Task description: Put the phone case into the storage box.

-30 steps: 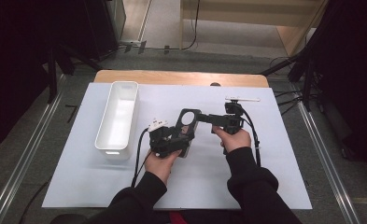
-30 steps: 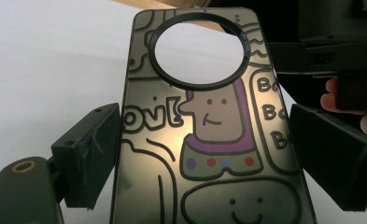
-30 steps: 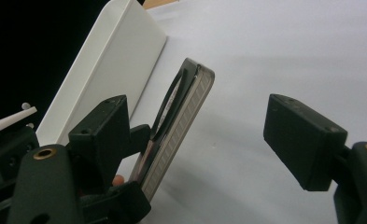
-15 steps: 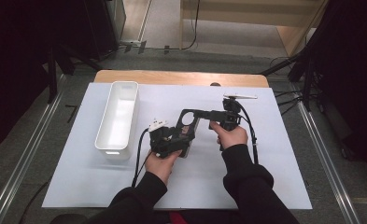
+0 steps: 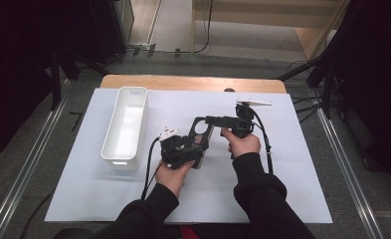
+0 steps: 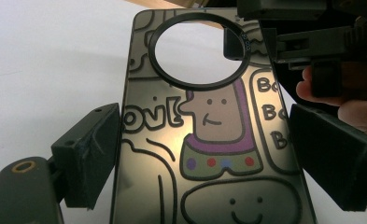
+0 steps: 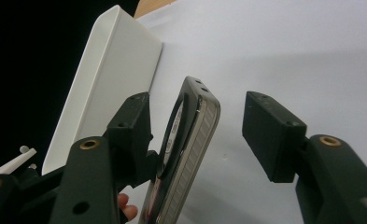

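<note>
While the left gripper (image 5: 195,144) clasps the phone case (image 6: 204,140) by its long edges above the worktop (image 5: 282,189), the right gripper (image 7: 197,126), closing but not yet gripping, should pinch the camera-hole end squarely.

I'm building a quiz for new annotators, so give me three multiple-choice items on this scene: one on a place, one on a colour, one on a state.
1. In the high view, where does the white bin lie from the phone case?
A left
B right
C beneath it

2. The cartoon figure's tunic on the case is:
A green
B purple
C white

3. The right tool's jaws are:
A open, with the case's edge between them
B clamped on the bin
C shut on nothing

Key:
1 A, the bin sits left of the case.
2 B, the left gripper view shows purple.
3 A, a gap remains at one pad, though the jaws have just been closing.
</note>
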